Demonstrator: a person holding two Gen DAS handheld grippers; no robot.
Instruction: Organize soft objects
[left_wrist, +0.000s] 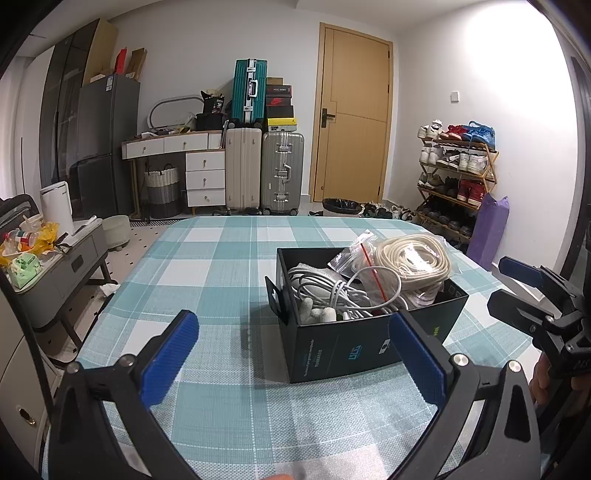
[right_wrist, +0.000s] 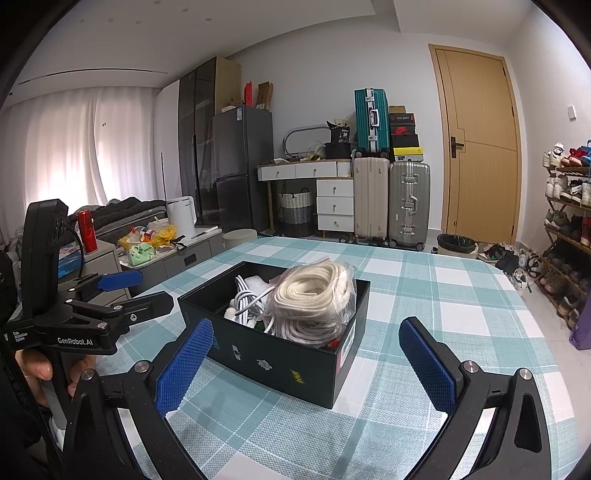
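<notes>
While ungrasped, box (right_wrist: 280, 350) between hand-held grippers.

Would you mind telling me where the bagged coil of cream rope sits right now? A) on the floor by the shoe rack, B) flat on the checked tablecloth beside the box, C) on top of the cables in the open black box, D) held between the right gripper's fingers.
C: the bagged rope coil rests on the white cables inside the open black box, and both grippers are open and empty.
</notes>
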